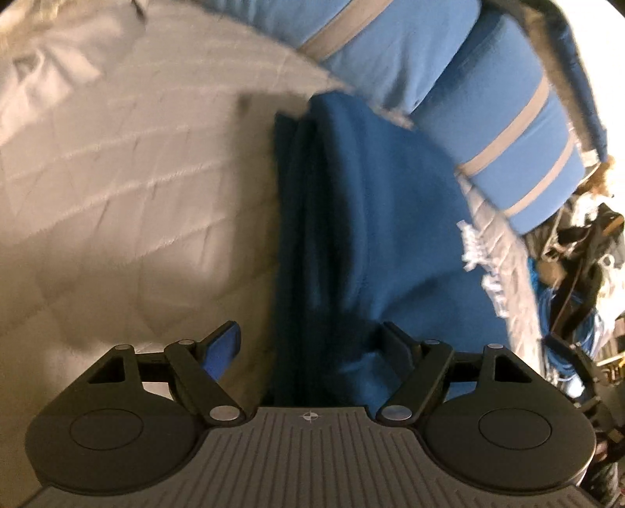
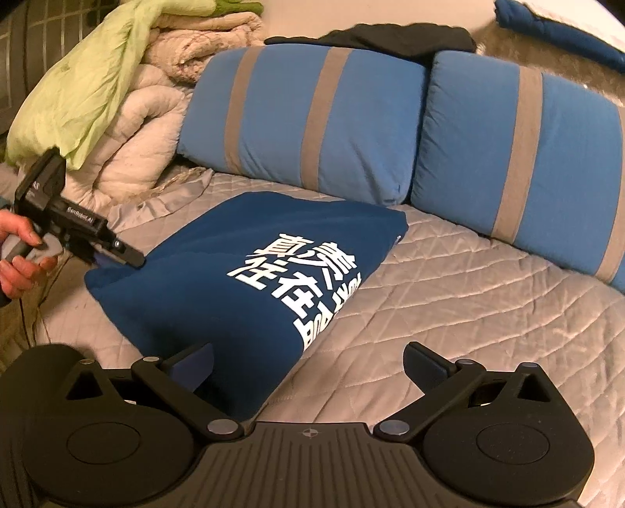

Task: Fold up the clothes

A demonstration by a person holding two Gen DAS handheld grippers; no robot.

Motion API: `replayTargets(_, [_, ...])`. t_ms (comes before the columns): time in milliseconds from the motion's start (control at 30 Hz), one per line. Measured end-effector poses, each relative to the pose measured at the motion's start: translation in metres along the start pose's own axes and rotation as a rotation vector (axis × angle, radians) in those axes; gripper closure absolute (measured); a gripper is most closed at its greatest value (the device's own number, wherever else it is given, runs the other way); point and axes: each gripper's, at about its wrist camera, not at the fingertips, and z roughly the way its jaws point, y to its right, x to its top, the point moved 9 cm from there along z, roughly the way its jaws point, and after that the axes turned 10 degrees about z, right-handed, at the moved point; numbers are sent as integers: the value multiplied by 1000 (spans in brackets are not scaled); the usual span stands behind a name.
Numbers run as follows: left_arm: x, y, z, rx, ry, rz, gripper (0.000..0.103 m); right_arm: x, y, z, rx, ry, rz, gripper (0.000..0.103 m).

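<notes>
A dark blue garment (image 2: 242, 273) with white printed characters lies folded on the grey quilted bed (image 2: 449, 304). In the left wrist view it shows edge-on (image 1: 351, 234). My left gripper (image 1: 312, 340) is open, its jaws standing either side of the garment's near left edge; it also shows in the right wrist view (image 2: 133, 260) touching that edge. My right gripper (image 2: 308, 363) is open and empty at the garment's near corner, its left finger (image 2: 195, 361) over the cloth.
Two blue pillows with grey stripes (image 2: 312, 117) (image 2: 519, 156) lean at the head of the bed. A heap of cream and green bedding (image 2: 117, 97) lies at the back left. Dark clothes (image 2: 390, 35) lie behind the pillows. Clutter (image 1: 578, 273) stands beside the bed.
</notes>
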Motion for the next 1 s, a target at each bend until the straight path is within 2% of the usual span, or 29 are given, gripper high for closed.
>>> replayTargets(100, [-2, -5, 2, -61, 23, -3, 25, 4, 3, 1, 1, -1, 22, 0])
replayTargets(267, [-6, -11, 1, -160, 69, -69, 25, 14, 15, -2, 10, -4, 55, 0])
replayTargets(500, [4, -6, 21, -335, 68, -141, 26, 31, 36, 10, 12, -30, 136, 0])
replayTargets(567, [5, -2, 25, -361, 64, -145, 26, 35, 37, 18, 28, -43, 159, 0])
replayTargets(600, [4, 0, 26, -363, 52, -142, 29, 38, 37, 22, 36, -50, 171, 0])
replayTargets(633, [3, 2, 28, -364, 40, -138, 41, 40, 37, 27, 45, -57, 185, 0])
replayTargets(667, [1, 4, 29, -366, 28, -135, 48, 43, 39, 33, 53, -63, 198, 0])
replayTargets(767, [-2, 3, 30, -374, 21, -159, 61, 55, 47, 53, 69, -78, 245, 0])
replayTargets(1000, [-3, 4, 29, -357, 76, -179, 66, 82, 87, 111, 118, -90, 450, 0])
